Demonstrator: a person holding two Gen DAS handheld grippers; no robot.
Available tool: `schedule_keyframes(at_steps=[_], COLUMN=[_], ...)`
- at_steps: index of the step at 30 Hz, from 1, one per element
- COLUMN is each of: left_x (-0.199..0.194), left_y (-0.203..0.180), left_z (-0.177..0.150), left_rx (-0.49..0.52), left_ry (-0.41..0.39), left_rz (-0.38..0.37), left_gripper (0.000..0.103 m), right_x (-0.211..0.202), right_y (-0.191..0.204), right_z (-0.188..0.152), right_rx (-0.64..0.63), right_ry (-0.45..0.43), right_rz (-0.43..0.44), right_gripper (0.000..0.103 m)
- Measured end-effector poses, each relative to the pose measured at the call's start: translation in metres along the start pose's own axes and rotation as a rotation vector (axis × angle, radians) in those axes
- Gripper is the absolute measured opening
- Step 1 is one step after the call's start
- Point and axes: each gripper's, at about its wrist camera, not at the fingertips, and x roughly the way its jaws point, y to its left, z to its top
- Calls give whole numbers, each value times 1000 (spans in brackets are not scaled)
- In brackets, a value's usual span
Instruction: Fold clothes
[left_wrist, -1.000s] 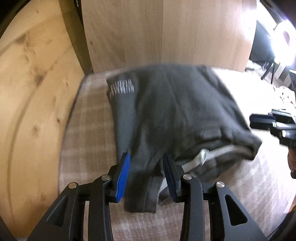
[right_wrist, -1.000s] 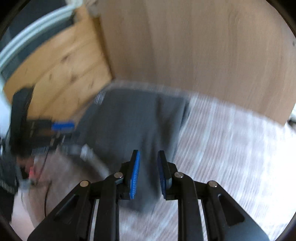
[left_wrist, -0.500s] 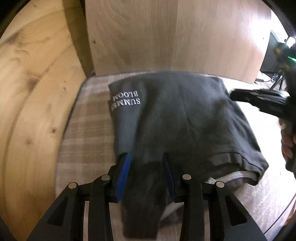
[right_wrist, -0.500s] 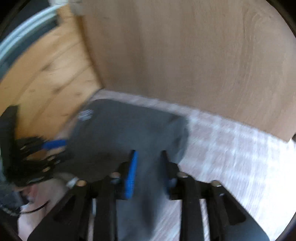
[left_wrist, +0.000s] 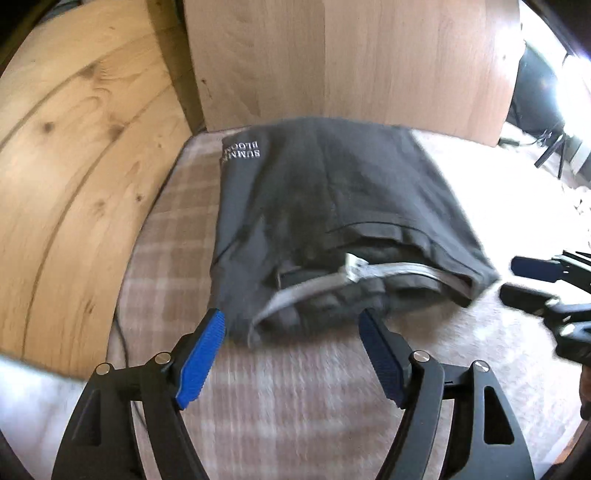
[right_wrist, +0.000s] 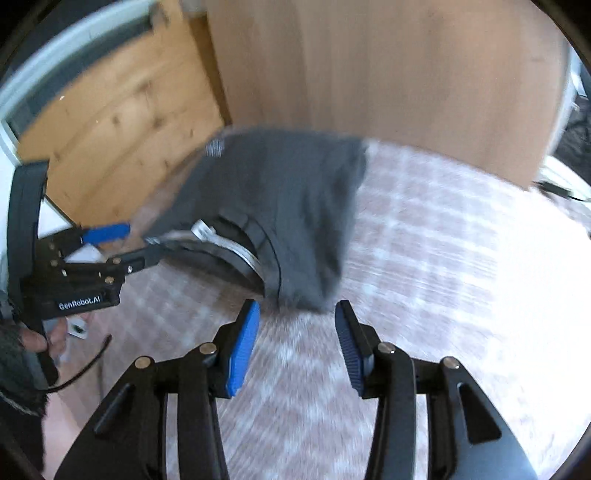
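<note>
While the dark grey T-shirt (left_wrist: 325, 206) lies folded on the checked blanket (left_wrist: 173, 236), both of your tools are off it. The shirt sits at the far left part of the blanket, close to the tall wooden board (left_wrist: 351, 59) behind it. White letters (left_wrist: 242, 152) show at its far left corner. Its grey neck band (left_wrist: 314, 286) and a small white tag (left_wrist: 354, 266) face the near side, toward you. Your left gripper (left_wrist: 291, 356) has just been opening, and now its blue pads (left_wrist: 201, 360) stand wide apart. Nothing is between them, only bare blanket, and the shirt's near edge is just past the tips. Your right gripper (right_wrist: 297, 345) has been opening too, and it is about half open. It holds nothing. The near corner of the shirt is just beyond its tips, and you can't quite tell if it touches, because the picture is blurry there. In the right view, your left hand (right_wrist: 35, 338) holds its tool at the left side, by the neck of the shirt.
</note>
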Motion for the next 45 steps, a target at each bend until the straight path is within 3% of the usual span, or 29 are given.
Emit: schedule_keyframes(at_steps=[7,11,15,18,22,33,45], left_x=[-99,-139,-156,-167,-184,-226,-252], left_y=[-30,-47,-53,-57,-70,-144,-205], left_z=[-11,-18,-28,-37,-52,-87,-116], left_rx=[-14,12,1,-23,-60,-132,-224], left_ry=[-195,-264,-266,-263,-272,-300,-290], left_rz=[-50,-18,-23,19,31,102,136], left_gripper=[76,78,78,78,78,78,78], right_x=[-79,-109,-134,-147,-161,-199,-231], right_y=[11,11,9,6,1,-47,-88], right_z=[-16,-27,-39,-48,-63,-103,-124], right_rx=[43,48,52,30,2,-123,-157], right_ry=[-122,-160,-188,-180,-195,-188,-208], right_rz=[-40,-71,-74,-74,-61,5,58], right_gripper=[45,45,45,52,53,53,53])
